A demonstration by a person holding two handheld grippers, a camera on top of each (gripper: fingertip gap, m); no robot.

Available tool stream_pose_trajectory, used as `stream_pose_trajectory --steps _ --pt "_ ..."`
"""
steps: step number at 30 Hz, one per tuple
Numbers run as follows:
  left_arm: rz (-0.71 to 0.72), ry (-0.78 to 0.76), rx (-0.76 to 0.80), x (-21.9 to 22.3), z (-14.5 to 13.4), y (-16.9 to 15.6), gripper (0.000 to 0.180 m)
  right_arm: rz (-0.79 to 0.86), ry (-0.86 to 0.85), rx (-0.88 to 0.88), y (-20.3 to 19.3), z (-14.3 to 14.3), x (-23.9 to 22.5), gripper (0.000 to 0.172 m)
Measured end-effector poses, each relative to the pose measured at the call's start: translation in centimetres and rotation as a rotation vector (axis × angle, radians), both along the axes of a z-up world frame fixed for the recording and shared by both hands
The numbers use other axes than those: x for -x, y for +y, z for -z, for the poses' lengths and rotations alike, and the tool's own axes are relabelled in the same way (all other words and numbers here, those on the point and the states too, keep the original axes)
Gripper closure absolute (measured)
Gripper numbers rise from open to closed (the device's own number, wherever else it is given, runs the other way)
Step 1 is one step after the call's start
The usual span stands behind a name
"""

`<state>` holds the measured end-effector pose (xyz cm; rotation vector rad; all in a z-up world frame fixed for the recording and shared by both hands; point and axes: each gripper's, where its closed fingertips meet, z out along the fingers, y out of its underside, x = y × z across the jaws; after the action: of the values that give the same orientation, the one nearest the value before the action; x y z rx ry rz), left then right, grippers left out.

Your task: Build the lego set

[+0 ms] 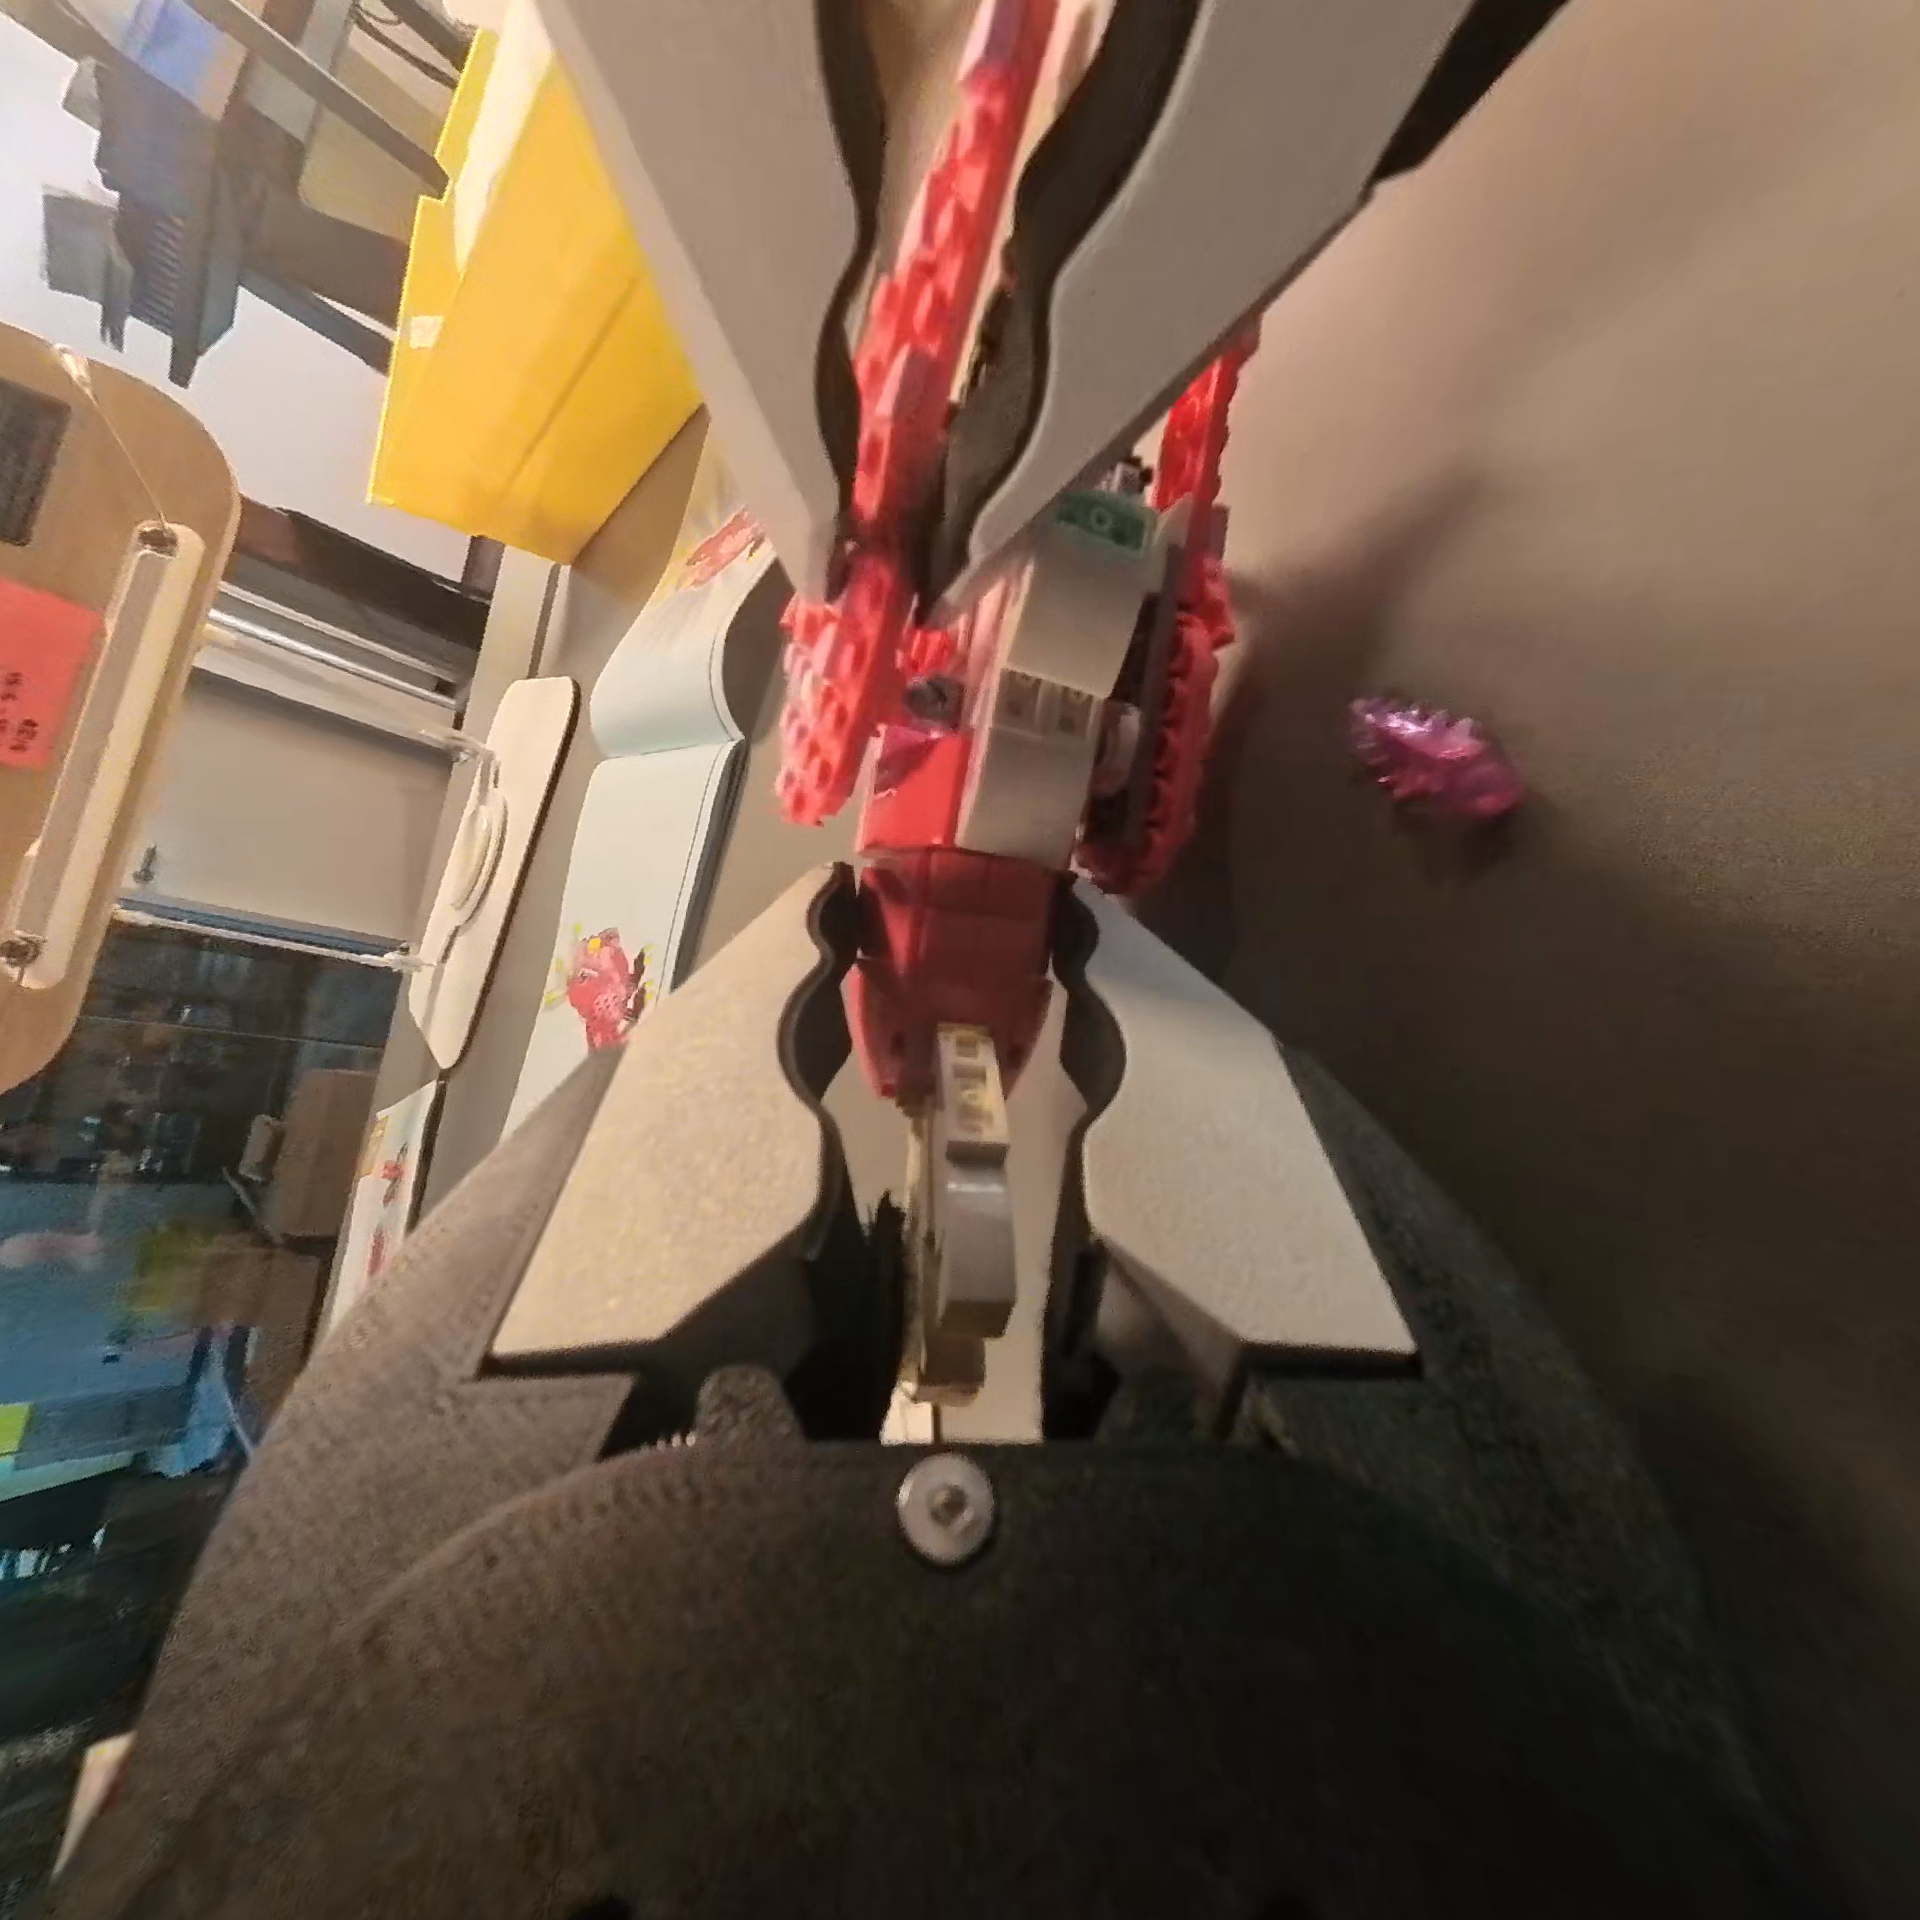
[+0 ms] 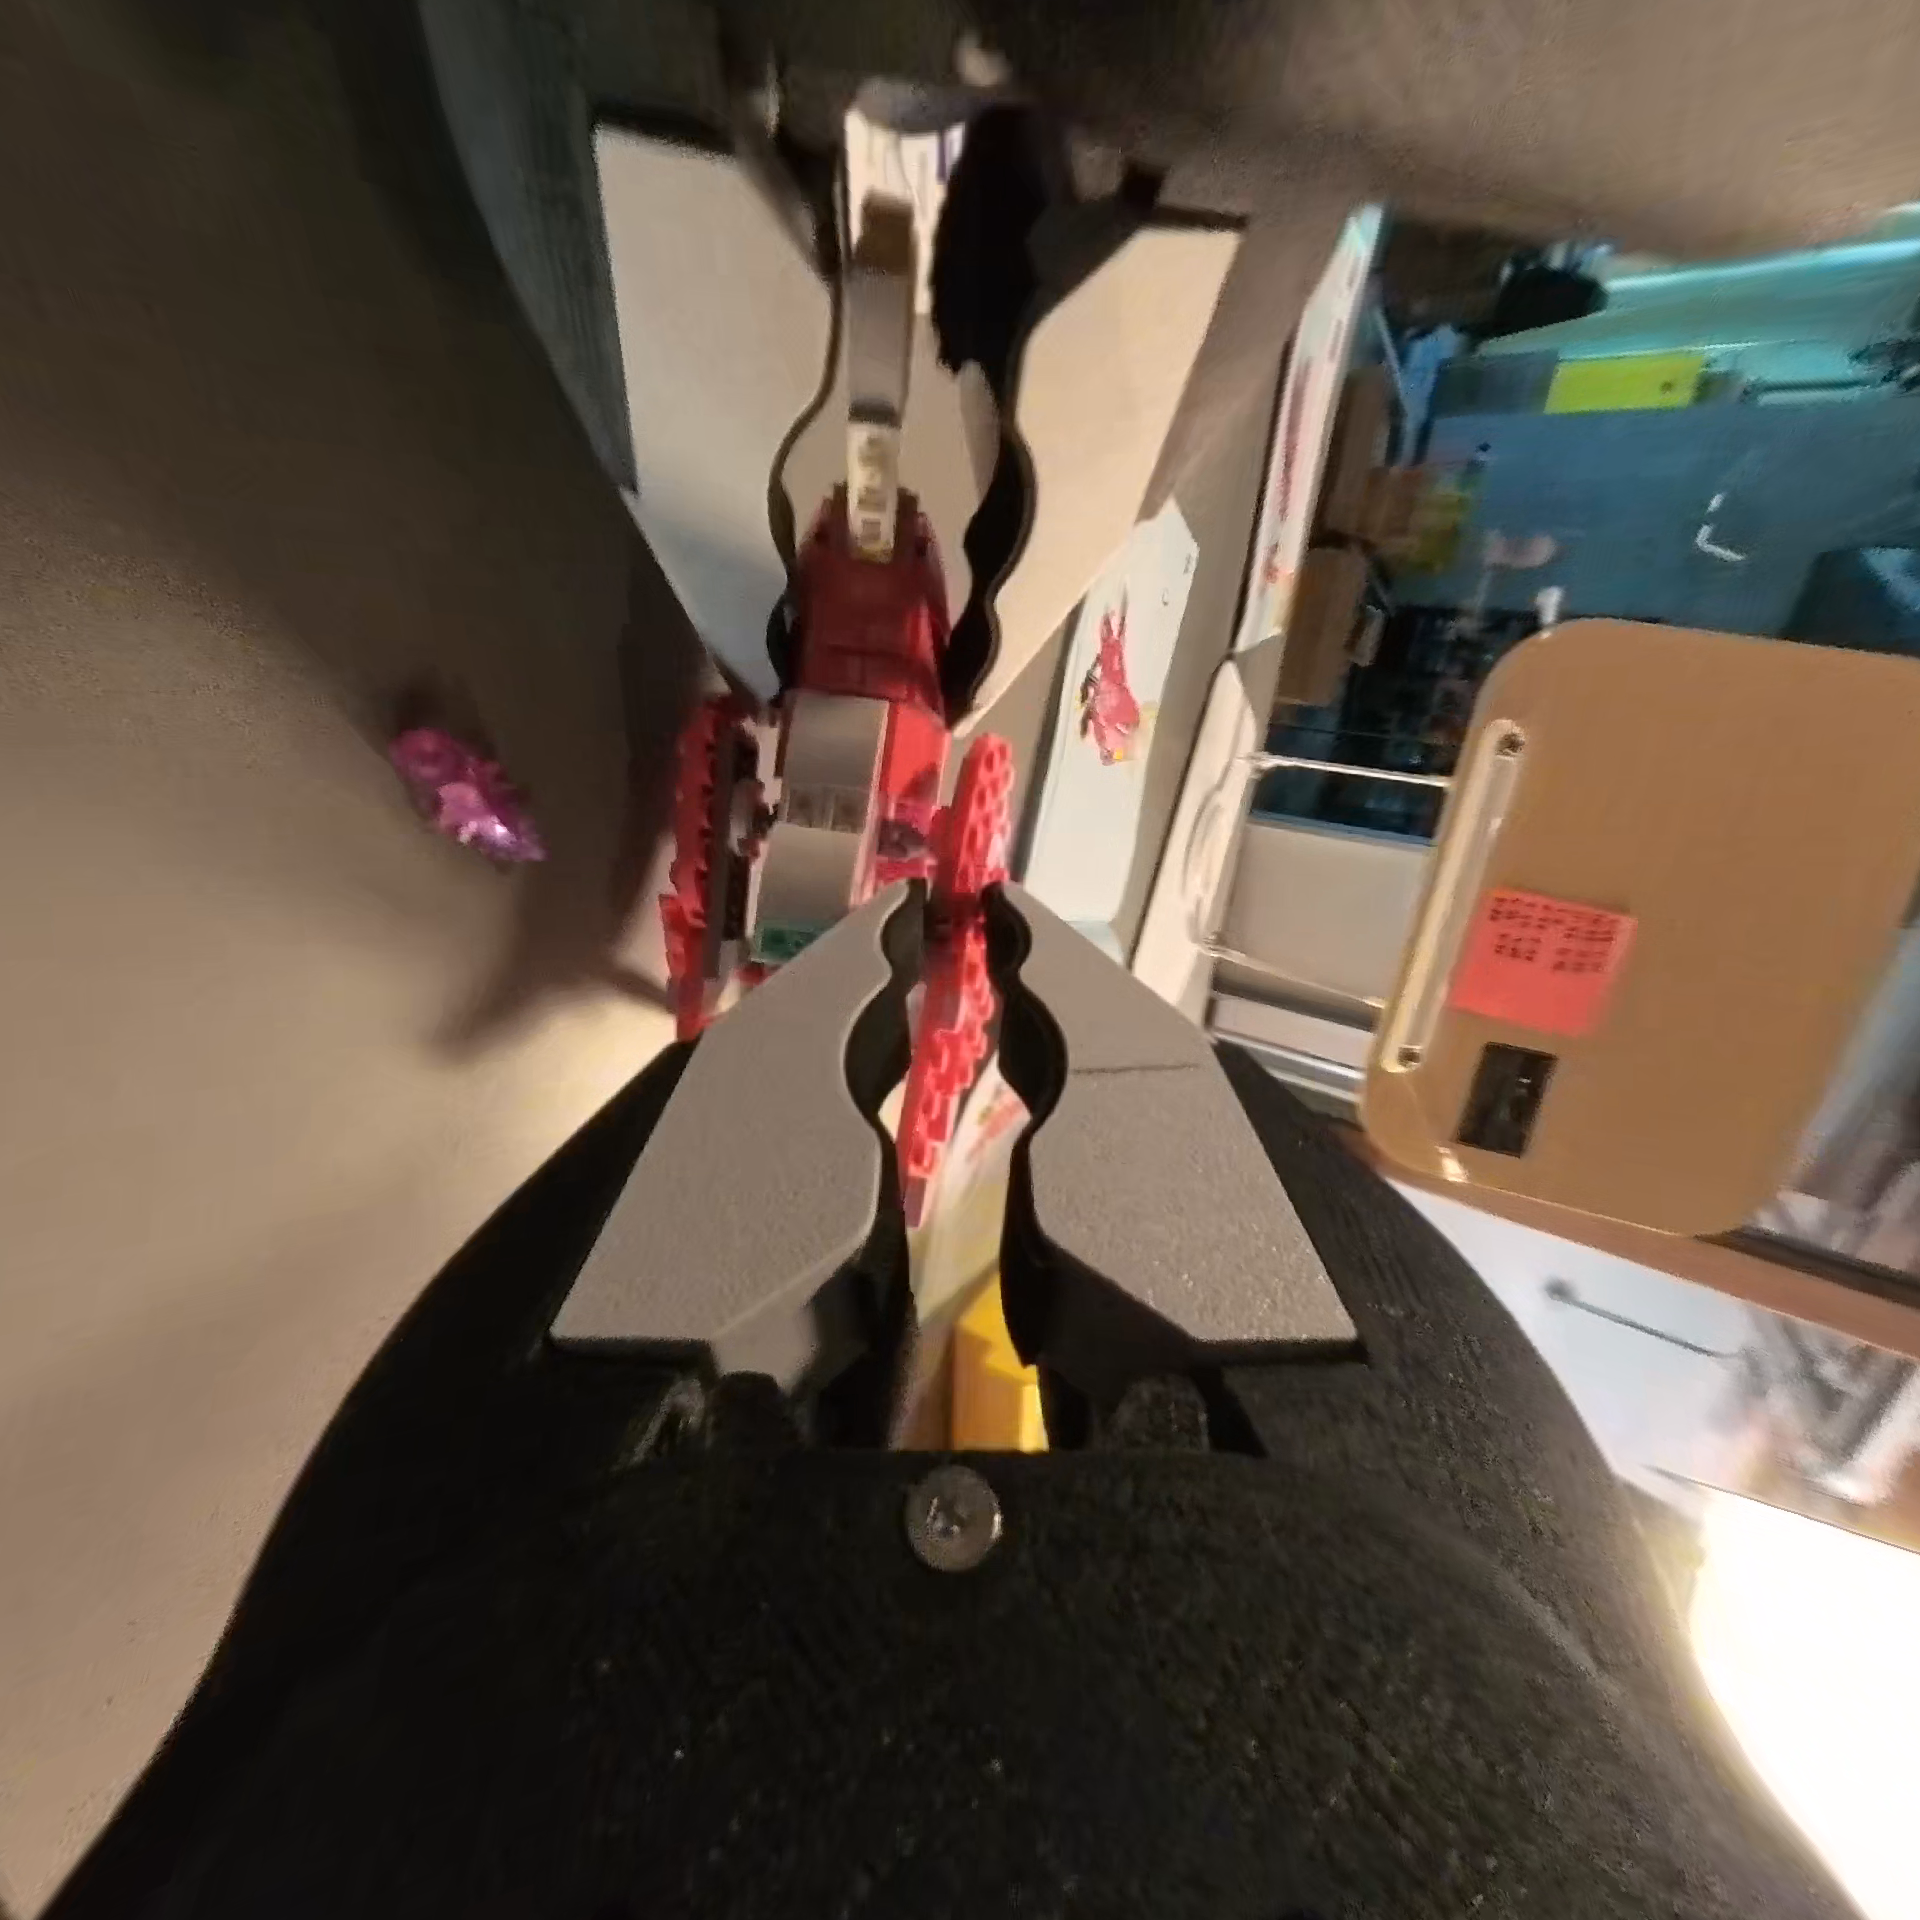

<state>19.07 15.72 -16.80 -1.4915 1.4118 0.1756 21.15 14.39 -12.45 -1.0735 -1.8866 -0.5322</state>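
A brick-built model with a grey body [image 1: 1039,748] and red studded wings hangs between both grippers above the grey-brown table [image 1: 1610,468]. My left gripper [image 1: 956,904] is shut on the model's dark red end [image 1: 956,966], with both pads pressed on it. My right gripper [image 2: 953,894] is shut on a thin red wing plate [image 2: 961,997] of the same model [image 2: 821,800]. Each gripper shows in the other's view, the right [image 1: 888,577] coming from the top and the left [image 2: 862,696] likewise. A loose pink spiky piece [image 1: 1434,769] lies on the table [image 2: 208,520] and also shows in the right wrist view [image 2: 468,795].
A yellow bin [image 1: 540,343] stands at the table's edge. An open booklet with a red creature picture [image 1: 665,831] lies beside the model. A wooden board with a red sticker [image 2: 1621,935] stands beyond it, and also shows in the left wrist view [image 1: 94,665]. The tips of one gripper are about 5 cm away from the tips of the other. Between my left fingertips and the loose pink spiky piece [image 1: 1434,769] there is roughly 6 cm. The right camera catches it too, in the right wrist view [image 2: 463,770].
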Motion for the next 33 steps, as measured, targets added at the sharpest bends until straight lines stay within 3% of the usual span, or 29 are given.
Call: stream_pose_trajectory --steps 22,33 --pt "0.038 -0.010 -0.153 -0.4 -1.7 -0.1 0.144 0.001 0.119 0.070 0.5 -1.0 -0.8 0.164" --pt "0.107 0.004 -0.361 -0.5 -4.3 -1.0 0.144 -0.185 0.103 -0.025 -1.3 -3.4 -0.5 0.164"
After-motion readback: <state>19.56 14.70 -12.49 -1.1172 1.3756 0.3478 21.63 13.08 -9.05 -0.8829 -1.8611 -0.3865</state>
